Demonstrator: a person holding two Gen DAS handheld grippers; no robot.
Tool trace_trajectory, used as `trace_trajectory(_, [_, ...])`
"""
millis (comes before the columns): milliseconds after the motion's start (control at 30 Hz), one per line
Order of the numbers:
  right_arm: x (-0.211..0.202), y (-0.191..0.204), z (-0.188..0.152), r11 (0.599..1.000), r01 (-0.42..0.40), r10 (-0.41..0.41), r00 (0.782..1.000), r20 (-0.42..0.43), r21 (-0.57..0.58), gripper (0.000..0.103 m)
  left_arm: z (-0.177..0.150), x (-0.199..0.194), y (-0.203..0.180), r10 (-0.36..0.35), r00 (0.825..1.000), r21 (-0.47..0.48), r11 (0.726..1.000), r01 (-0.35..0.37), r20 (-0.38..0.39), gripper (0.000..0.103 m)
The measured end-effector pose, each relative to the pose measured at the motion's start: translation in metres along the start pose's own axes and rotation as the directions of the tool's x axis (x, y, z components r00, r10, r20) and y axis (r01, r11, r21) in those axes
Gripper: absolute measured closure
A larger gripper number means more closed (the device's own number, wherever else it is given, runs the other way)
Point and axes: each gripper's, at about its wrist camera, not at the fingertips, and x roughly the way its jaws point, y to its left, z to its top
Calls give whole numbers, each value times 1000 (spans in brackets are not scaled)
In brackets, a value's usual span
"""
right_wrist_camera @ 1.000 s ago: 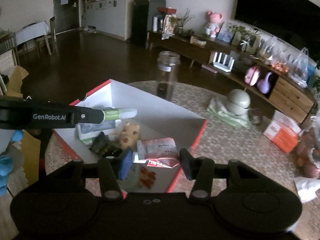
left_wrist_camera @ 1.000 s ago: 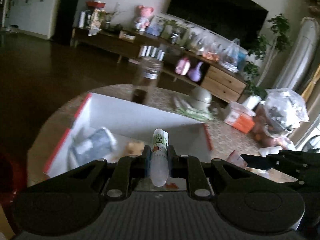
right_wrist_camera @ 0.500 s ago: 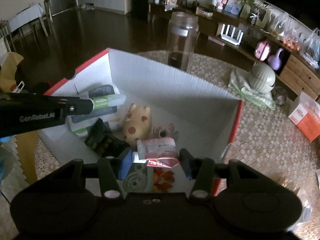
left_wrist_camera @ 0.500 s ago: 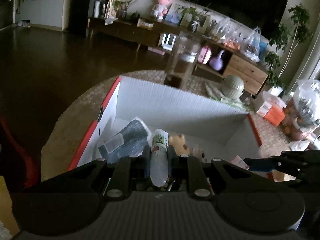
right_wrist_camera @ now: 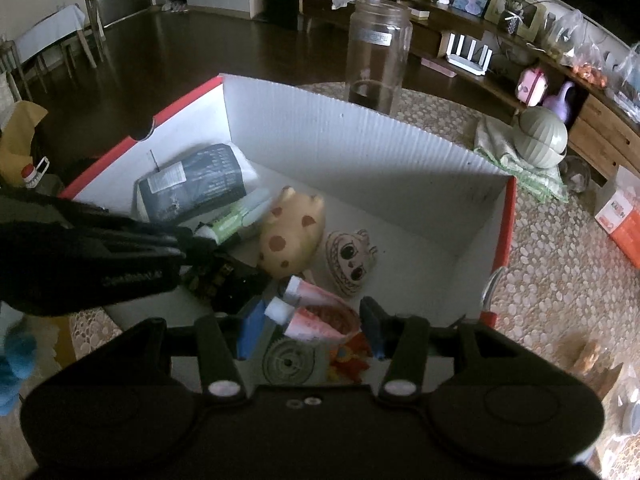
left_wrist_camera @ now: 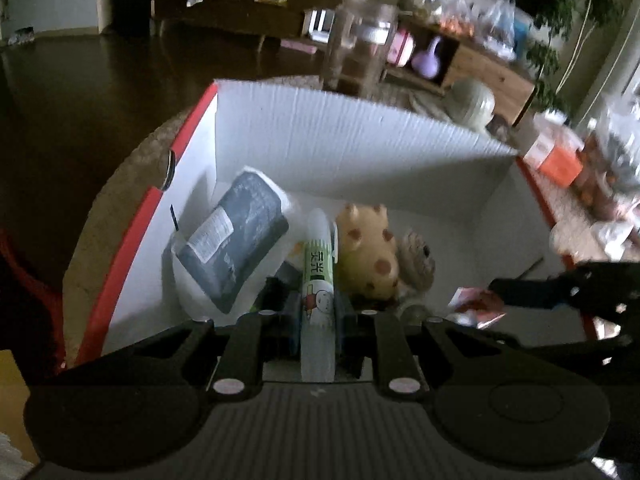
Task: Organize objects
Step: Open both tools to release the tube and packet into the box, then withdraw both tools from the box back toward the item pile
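A white box with red rim stands on the round table. It holds a grey pack, a yellow spotted toy and a doll-face toy. My left gripper is shut on a green-and-white glue stick, low inside the box beside the yellow toy. My right gripper is shut on a pink-red pouch just over the box's near edge.
A tall glass jar stands behind the box. A green round pot on a cloth and an orange carton lie to the right on the woven table mat. A low wooden sideboard lines the far wall.
Both grippers have moved forward and down into the box. The glue stick has gone from above the box to among the items inside; the pouch has come lower over the near edge.
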Motion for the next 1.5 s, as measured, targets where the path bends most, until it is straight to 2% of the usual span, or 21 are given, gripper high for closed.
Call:
trace_trajectory(100, [-3, 0, -1, 1000, -2, 2, 1000, 13, -3, 49, -1, 3, 0, 5, 1000, 17, 1000, -5, -15, 87])
trace_trajectory(233, [-9, 3, -6, 1000, -14, 15, 999, 33, -23, 40, -1, 2, -2, 28, 999, 41, 999, -27, -17, 87])
trace_trajectory(333, [-14, 5, -8, 999, -10, 11, 999, 44, -32, 40, -2, -2, -3, 35, 999, 53, 998, -34, -12, 86])
trace_trajectory(367, [-17, 5, -8, 999, -10, 11, 999, 47, -30, 40, -2, -4, -3, 36, 999, 56, 998, -35, -8, 83])
trace_trajectory(433, [-22, 3, -9, 1000, -13, 14, 998, 54, -22, 40, -2, -8, -4, 35, 999, 60, 998, -35, 5, 71])
trace_trajectory(500, [-28, 2, -10, 1000, -12, 13, 998, 64, -15, 39, -2, -13, -5, 38, 999, 64, 997, -39, 22, 31])
trace_trajectory(533, [-31, 1, -11, 1000, -12, 13, 998, 68, -11, 39, -1, -16, -6, 39, 999, 66, 997, -41, 36, 29])
trace_trajectory(733, [-58, -5, -17, 999, -24, 22, 994, 108, 22, 36, -3, -37, -12, 43, 996, 65, 997, -48, 81, 29])
trace_trajectory(933, [-83, -8, -26, 999, -29, 23, 990, 139, 37, 33, -8, -61, -24, 79, 990, 60, 994, -87, 119, 29])
trace_trajectory(1367, [-140, -31, -70, 992, -51, 26, 977, 213, 115, 28, -26, -115, -63, -6, 984, 94, 995, -11, 177, 28])
trace_trajectory(1500, [-152, -39, -92, 992, -41, 13, 976, 218, 122, 24, -38, -125, -80, -30, 981, 113, 994, 8, 192, 20])
